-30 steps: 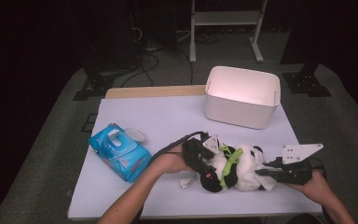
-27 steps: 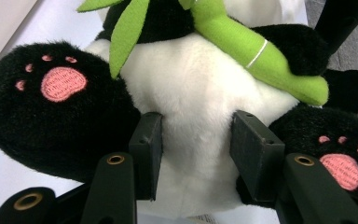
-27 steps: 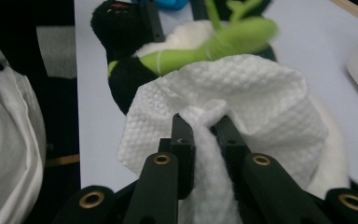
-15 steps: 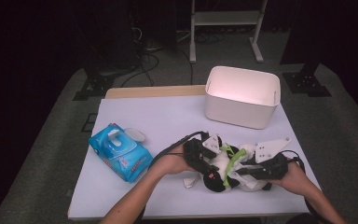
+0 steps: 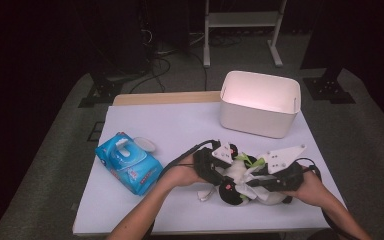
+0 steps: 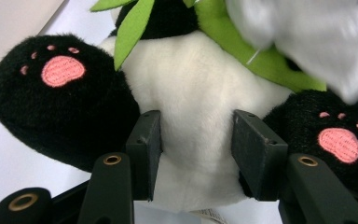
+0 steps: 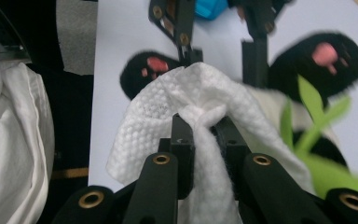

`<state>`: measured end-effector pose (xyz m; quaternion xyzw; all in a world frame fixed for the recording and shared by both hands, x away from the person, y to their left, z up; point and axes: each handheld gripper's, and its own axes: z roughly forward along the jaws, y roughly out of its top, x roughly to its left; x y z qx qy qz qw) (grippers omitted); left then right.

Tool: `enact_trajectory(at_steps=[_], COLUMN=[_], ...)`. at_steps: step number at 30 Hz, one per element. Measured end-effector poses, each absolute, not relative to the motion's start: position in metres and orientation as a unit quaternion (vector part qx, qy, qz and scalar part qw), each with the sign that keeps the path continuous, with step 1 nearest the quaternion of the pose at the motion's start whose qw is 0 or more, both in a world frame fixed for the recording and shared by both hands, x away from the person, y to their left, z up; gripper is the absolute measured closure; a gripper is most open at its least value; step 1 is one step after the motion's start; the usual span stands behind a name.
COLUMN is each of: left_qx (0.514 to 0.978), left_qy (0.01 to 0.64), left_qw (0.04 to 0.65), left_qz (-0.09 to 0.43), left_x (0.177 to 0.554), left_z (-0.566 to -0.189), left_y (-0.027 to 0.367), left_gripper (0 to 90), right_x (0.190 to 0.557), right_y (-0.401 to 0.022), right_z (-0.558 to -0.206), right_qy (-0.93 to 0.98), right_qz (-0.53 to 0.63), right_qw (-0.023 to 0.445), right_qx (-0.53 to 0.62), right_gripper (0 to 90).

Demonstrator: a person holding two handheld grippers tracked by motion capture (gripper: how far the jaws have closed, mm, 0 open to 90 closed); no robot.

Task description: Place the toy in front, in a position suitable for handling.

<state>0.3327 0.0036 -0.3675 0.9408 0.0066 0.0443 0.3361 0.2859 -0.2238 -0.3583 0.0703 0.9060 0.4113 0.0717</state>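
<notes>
The left gripper (image 6: 196,154) stands about half open, its two black jaws pressed into the white belly of the black-and-white plush panda with green leaves (image 6: 200,107), between the two black hind paws with pink pads. In the high view that left gripper (image 5: 215,167) holds the panda (image 5: 240,180) lying near the front edge of the white table (image 5: 180,125), toward its right corner.

The right gripper (image 7: 200,126) is closed almost fully on a bunched white textured wipe (image 7: 186,98), which hangs out above and below its jaws and lies against the panda's body. In the high view the right gripper (image 5: 260,182) sits over the toy from the right side.

A second ago the right gripper was well apart from the panda, off to its right; it has since come in over the toy. The left gripper has kept its place and its hold.

A blue packet of wet wipes (image 5: 128,162) lies near the table's left edge, and a white plastic tub (image 5: 260,102) stands at the back right corner.
</notes>
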Motion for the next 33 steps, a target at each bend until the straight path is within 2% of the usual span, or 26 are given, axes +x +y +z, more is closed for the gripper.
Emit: enact_trajectory(at_steps=[3,9,13,21,24,33], left_qx=[0.939,0.936,0.934,0.935,0.936,0.934], left_qy=[0.01,0.018,0.019,0.009,0.01,0.012], left_qw=[0.341,0.347,0.354,0.351,0.349,0.354], left_qz=[0.046,0.05,0.042,0.045,0.045,0.042], left_x=[0.332,0.337,0.336,0.333,0.332,0.334], left_z=[-0.368,-0.368,-0.371,-0.371,-0.372,-0.373], left_y=[0.006,0.017,0.015,0.007,0.008,0.01], left_gripper=[52.2,52.0,52.2,52.6,52.7,53.1], right_x=[0.291,0.291,0.292,0.291,0.292,0.289], right_y=[-0.216,-0.239,-0.245,-0.21,-0.199,-0.214], right_z=[-0.36,-0.364,-0.368,-0.354,-0.361,-0.36], right_qy=[0.91,0.917,0.912,0.91,0.918,0.908], right_qz=[0.406,0.378,0.388,0.403,0.386,0.411], right_qw=[0.065,0.083,0.069,0.072,0.064,0.044], right_qx=[0.064,0.099,0.113,0.066,0.059,0.076], right_gripper=[80.1,80.0,80.0,79.9,79.8,79.7])
